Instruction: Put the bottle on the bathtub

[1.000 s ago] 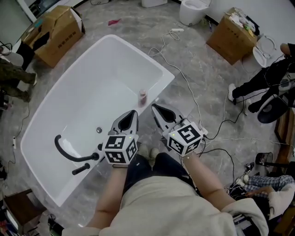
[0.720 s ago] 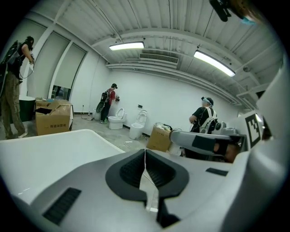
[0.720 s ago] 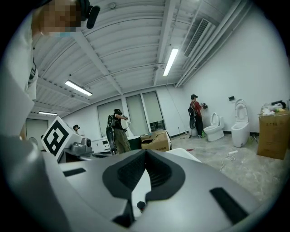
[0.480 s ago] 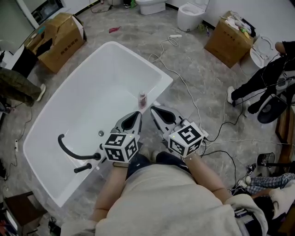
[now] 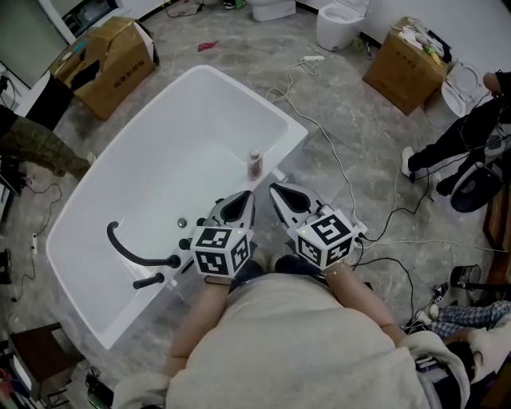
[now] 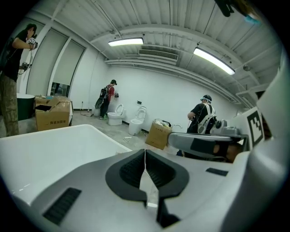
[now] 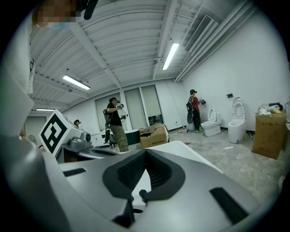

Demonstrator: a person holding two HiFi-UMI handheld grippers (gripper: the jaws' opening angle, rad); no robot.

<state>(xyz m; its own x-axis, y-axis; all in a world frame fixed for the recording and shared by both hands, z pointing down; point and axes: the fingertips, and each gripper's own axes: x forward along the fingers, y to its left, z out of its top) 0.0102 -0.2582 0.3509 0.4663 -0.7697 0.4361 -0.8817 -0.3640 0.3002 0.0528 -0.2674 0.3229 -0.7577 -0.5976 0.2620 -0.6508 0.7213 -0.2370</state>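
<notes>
Head view: a white bathtub lies diagonally on a grey marbled floor, running from near left to far right. The bottle is small and reddish w/ a pale cap. It stands upright on the tub's near long rim, toward the far-right end, as far as this angle shows. The left claw & right claw sit side by side just near of it, tips aimed at the rim. Neither touches the bottle, which stands just beyond the gap btwn the two tips. Each claw's marker cube sits at the person's wrist end.

Left gripper view: the jaws are pressed together tip to tip w/ nothing btwn them. The tub's white wall is at left, the other claw's grey body at right.

Right gripper view: same here, jaws closed up & empty, w/ the white tub edge behind the tips.

Inside the tub, at the near-left end, are a black curved hose & a round drain.

Around the tub:
- a cardboard box at far left
- a second box at far right
- a toilet at the far edge
- a white cable snaking over the floor right of the tub

A person in dark clothes is at the right edge. A camo-trousered leg shows at the left edge.
</notes>
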